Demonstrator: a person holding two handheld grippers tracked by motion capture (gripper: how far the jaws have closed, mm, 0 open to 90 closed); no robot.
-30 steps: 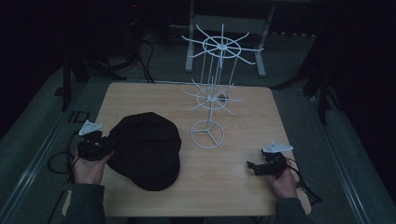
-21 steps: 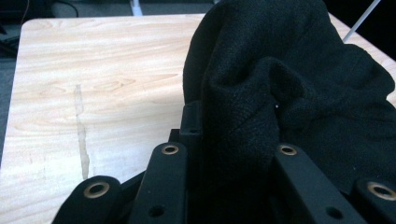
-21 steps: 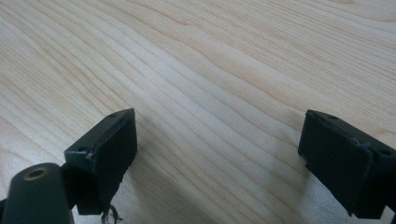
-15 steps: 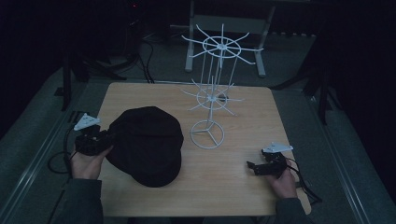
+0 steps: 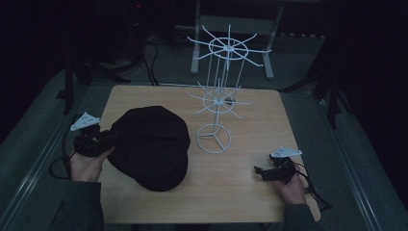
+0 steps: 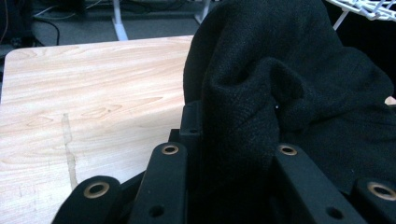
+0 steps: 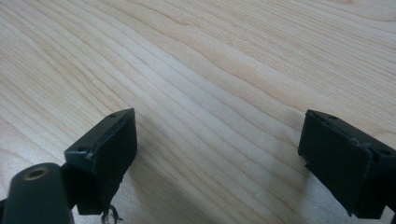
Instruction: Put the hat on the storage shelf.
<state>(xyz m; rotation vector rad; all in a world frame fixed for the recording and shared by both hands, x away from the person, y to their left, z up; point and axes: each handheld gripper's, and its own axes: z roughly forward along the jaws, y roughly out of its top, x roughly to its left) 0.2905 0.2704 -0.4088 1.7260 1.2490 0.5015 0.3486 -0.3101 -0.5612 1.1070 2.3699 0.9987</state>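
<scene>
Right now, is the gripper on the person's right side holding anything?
No. In the right gripper view the right gripper has its jaws spread wide apart, with bare wooden table between them.

Left tool apparently clamped on fabric, right tool low, jaws wide apart.

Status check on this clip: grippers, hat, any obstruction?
Left gripper shut on black hat. Right gripper open, resting on table. White wire rack beside hat, apart.
</scene>
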